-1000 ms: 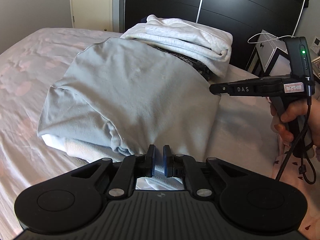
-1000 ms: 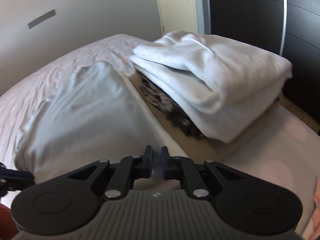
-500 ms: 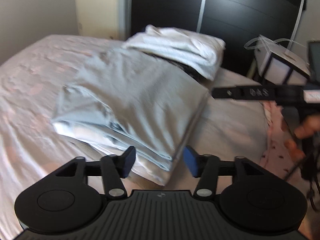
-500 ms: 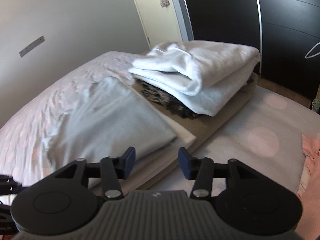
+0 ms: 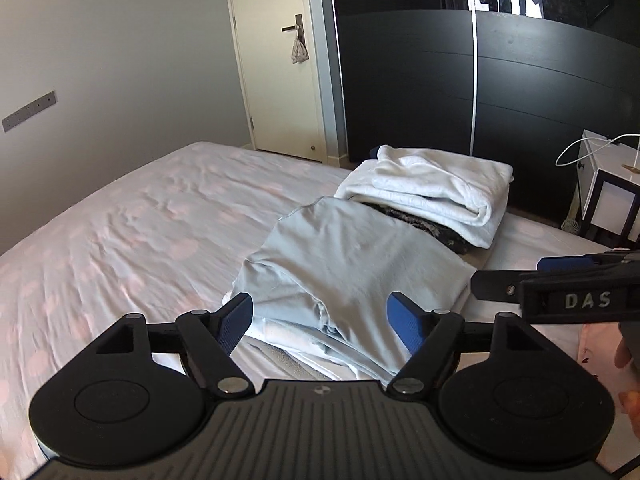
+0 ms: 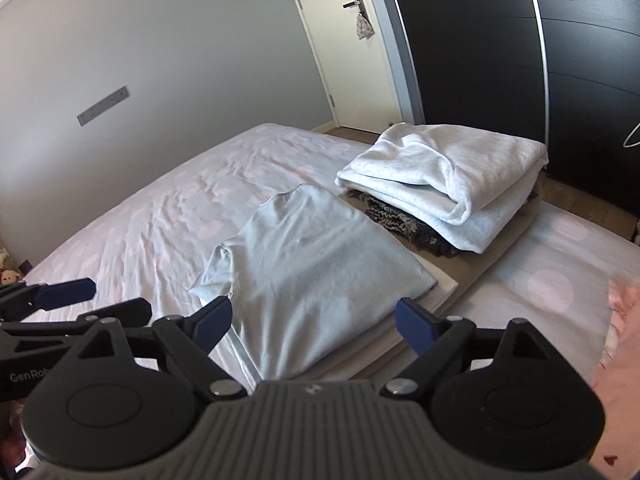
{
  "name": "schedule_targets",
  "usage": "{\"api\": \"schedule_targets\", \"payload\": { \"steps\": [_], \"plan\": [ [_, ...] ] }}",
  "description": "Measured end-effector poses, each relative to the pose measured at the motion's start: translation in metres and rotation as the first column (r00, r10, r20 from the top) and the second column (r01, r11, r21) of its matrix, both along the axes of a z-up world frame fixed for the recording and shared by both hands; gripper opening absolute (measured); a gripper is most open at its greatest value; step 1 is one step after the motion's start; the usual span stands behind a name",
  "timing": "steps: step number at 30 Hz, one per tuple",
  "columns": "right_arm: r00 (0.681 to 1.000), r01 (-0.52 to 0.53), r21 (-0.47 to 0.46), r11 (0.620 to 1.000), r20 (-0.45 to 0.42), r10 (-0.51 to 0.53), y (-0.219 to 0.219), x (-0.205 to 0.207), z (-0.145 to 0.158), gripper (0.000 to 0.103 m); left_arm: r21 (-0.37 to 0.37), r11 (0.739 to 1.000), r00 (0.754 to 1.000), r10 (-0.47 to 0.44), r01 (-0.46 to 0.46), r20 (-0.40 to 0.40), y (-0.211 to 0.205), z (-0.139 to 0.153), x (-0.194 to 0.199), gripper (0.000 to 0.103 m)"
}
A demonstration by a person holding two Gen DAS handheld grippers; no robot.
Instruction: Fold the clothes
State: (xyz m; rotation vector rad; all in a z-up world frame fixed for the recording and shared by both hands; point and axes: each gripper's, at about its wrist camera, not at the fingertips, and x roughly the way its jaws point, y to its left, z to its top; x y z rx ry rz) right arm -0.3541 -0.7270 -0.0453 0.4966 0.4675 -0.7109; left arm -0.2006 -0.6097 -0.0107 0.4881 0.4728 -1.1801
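Note:
A folded pale blue shirt (image 5: 352, 264) lies on top of a flat stack of folded clothes on the bed; it also shows in the right wrist view (image 6: 316, 276). Behind it sits a folded white sweatshirt (image 5: 432, 192) over a dark patterned garment (image 6: 404, 224). My left gripper (image 5: 322, 320) is open and empty, held back above the shirt's near edge. My right gripper (image 6: 314, 322) is open and empty, also back from the shirt. The right gripper shows at the right edge of the left wrist view (image 5: 560, 284).
The bed (image 5: 140, 240) has a pale pink spotted sheet. A pink garment (image 6: 624, 320) lies at the right edge. A black wardrobe (image 5: 500, 80) and a cream door (image 5: 280, 60) stand behind. A white bedside table (image 5: 608, 188) stands at the right.
Both grippers have let go of the blue shirt, opened wide and pulled back and up. The shirt now lies folded on the stack.

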Motion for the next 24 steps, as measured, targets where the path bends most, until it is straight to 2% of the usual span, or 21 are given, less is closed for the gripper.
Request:
{"api": "schedule_targets", "payload": {
  "steps": [3,10,14,18,24],
  "plan": [
    [1.000,0.009,-0.059,0.998,-0.030,-0.011,0.014,0.000,0.007,0.099,-0.020,1.000,1.000,0.018,-0.018,-0.001,0.008,0.004,-0.001,0.073],
    [0.996,0.033,-0.013,0.999,-0.079,-0.033,0.030,0.008,0.002,0.099,-0.084,0.993,0.997,0.076,-0.077,-0.022,0.020,0.002,0.011,0.074],
    [0.994,-0.004,-0.004,1.000,-0.111,0.004,0.044,0.019,-0.007,0.099,-0.111,0.988,0.993,0.104,-0.109,-0.051,0.026,-0.005,0.021,0.074],
    [0.991,-0.014,-0.044,0.999,-0.134,0.008,0.057,0.027,-0.011,0.099,-0.103,0.985,0.987,0.132,-0.141,-0.092,0.029,-0.013,0.030,0.074],
    [0.987,-0.050,-0.078,0.996,-0.156,0.037,0.069,0.033,-0.009,0.099,-0.086,0.983,0.984,0.153,-0.162,-0.095,0.031,-0.019,0.028,0.074]
  ]
}}
